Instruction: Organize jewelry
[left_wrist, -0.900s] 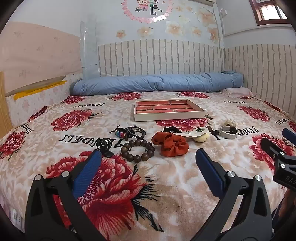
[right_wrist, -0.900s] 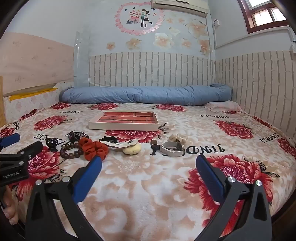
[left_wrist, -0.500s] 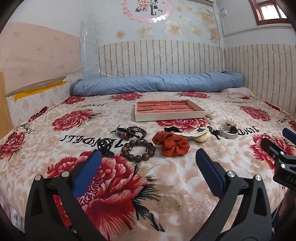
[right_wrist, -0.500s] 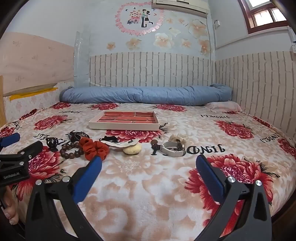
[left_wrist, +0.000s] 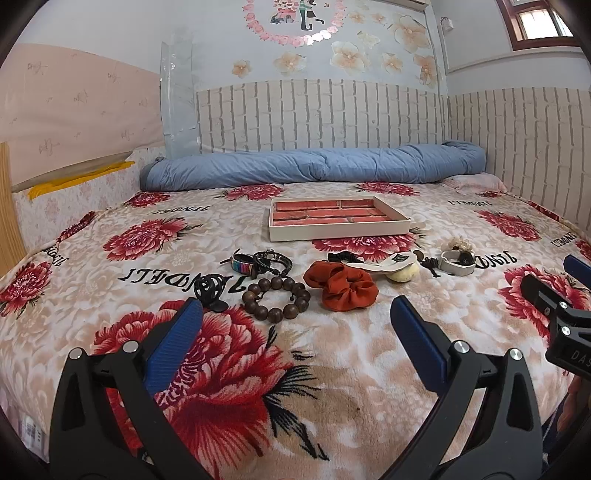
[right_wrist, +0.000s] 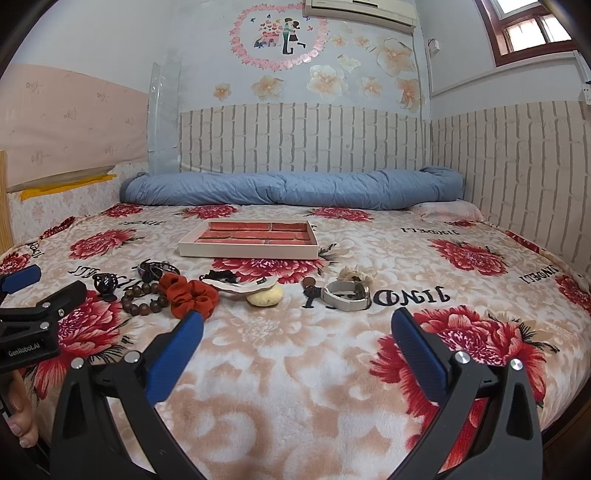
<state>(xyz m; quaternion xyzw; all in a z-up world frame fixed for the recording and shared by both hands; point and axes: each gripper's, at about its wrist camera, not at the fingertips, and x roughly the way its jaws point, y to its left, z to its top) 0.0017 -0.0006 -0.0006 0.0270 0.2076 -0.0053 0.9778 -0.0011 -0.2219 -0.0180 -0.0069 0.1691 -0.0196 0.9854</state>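
A cream tray with a red brick-pattern lining lies mid-bed. In front of it lies a row of pieces: a black hair claw, dark cord bracelets, a brown wooden bead bracelet, an orange-red scrunchie, a white band, a yellow puff, a white watch-like bracelet. My left gripper is open and empty, short of the beads. My right gripper is open and empty, short of the puff.
The floral blanket covers the whole bed. A rolled blue quilt lies along the far brick-pattern wall. A wooden bed frame edge is at the left. The right gripper shows at the right edge of the left wrist view.
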